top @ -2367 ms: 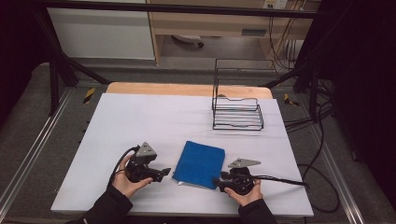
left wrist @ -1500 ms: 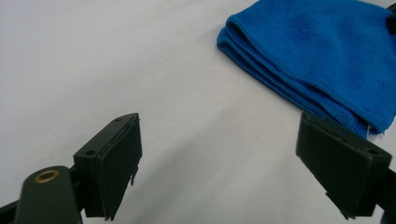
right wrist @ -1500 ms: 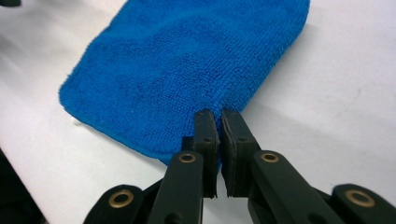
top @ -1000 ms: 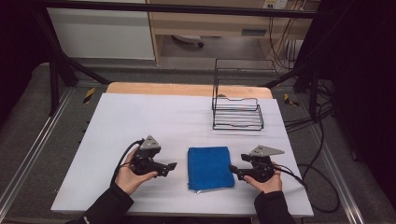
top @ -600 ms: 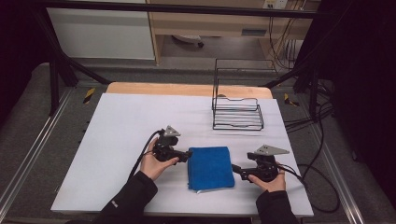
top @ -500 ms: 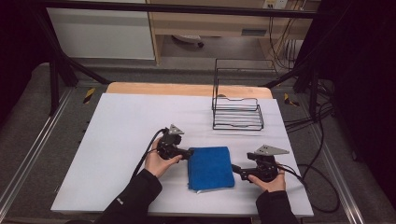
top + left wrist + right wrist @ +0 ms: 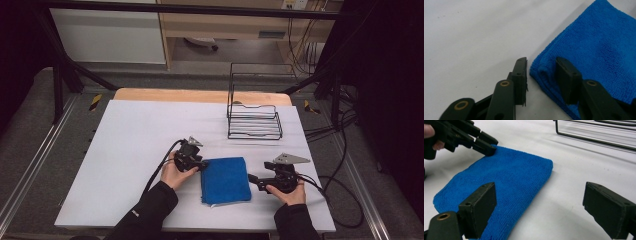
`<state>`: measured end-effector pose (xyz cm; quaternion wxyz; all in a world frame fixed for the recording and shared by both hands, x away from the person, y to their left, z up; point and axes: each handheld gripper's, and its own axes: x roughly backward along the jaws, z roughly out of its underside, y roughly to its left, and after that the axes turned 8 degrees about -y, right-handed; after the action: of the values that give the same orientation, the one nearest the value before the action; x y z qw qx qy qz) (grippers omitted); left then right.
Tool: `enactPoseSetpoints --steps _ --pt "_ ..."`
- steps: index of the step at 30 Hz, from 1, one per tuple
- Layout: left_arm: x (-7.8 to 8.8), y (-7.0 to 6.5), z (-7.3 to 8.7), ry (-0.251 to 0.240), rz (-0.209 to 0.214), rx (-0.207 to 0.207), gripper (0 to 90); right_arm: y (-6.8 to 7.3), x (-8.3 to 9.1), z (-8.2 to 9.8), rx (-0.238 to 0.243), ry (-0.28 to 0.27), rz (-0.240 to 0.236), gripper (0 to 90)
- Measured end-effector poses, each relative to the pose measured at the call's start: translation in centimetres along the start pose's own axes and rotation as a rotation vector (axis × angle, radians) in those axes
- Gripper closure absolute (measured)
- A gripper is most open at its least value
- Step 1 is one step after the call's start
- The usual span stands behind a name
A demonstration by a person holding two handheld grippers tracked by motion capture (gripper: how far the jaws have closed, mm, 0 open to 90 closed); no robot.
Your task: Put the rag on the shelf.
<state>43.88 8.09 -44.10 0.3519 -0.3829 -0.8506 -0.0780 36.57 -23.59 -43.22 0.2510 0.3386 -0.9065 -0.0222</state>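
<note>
A black wire rack [image 7: 254, 120] stands on the white tabletop [image 7: 130, 145], toward its far right; its lower bars [image 7: 596, 135] also cross the top of the right gripper view. A strip of bare wood [image 7: 200, 95] runs along the tabletop's far edge. Grey floor [image 7: 30, 130] surrounds it, with metal rails [image 7: 35, 165] on either side. Loose black cables [image 7: 330, 132] lie on the floor at the right. Behind stand a white cabinet [image 7: 110, 35] and a wooden shelf unit [image 7: 235, 22].
</note>
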Motion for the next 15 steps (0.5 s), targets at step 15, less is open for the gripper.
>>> enactPoseSetpoints --steps 15 --pt "-0.1 -0.4 0.3 -0.002 0.032 0.0 79.6 -0.9 -3.8 -2.0 -0.017 0.007 -0.005 30.3"
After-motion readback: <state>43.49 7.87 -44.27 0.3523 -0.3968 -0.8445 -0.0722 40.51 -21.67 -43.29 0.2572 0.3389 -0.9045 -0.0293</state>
